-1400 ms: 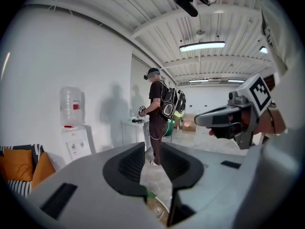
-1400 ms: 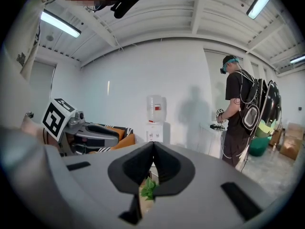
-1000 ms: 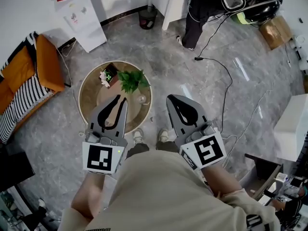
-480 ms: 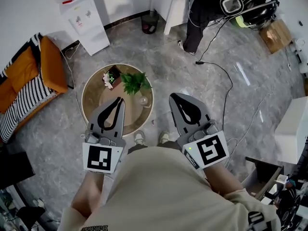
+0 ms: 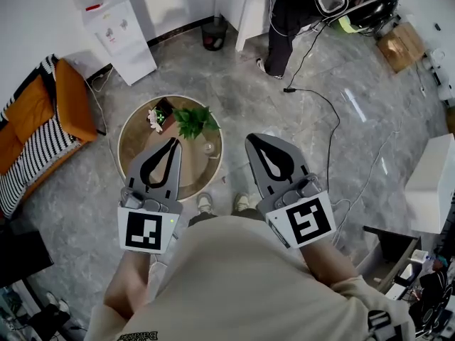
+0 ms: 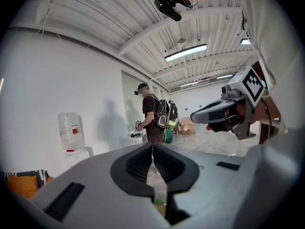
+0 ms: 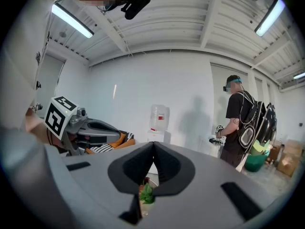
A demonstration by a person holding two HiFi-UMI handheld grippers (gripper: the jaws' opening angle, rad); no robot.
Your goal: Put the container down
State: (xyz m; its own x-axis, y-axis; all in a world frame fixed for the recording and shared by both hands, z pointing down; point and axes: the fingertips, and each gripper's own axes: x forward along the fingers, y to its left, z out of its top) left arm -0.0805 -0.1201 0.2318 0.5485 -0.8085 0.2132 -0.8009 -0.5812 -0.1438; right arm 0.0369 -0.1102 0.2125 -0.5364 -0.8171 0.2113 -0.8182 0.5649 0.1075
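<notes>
— So, what are your jaws doing right now?

— Both pairs are closing on nothing at all. My left gripper (image 6: pixel 152 146) is showing its pads meeting tip to tip with only floor behind them, and my right gripper (image 7: pixel 153 143) is doing the same. I'm carrying nothing.

— Where is the container sitting, then?

— I'm taking the small clear jar (image 5: pixel 209 148) to be it. It's standing upright on the round table (image 5: pixel 136 135), near the edge closest to my feet and just beside the plant (image 5: pixel 193 119). In the head view it's lying between my two grippers, and neither one is touching it. By my reading it's already down. It's too small for me to tell whether anything is inside.

— How are you expecting it to handle?

— I'm guessing it's glass: light, stiff, slick under the pads and easy to chip. I'm thinking of taking it across the wall at about mid-height, with the pads square and the squeeze gentle. Pinching the rim or clamping hard is asking for it to squirt out or crack.

— And what else is sitting around it?

— A little box (image 5: pixel 160 112) of flowers is sharing the table behind the plant. Further out, an orange cushion (image 5: pixel 71 98) is lying to my left, a water dispenser (image 5: pixel 114 34) is standing by the wall, and another person (image 5: pixel 284 20) is standing well apart.
</notes>
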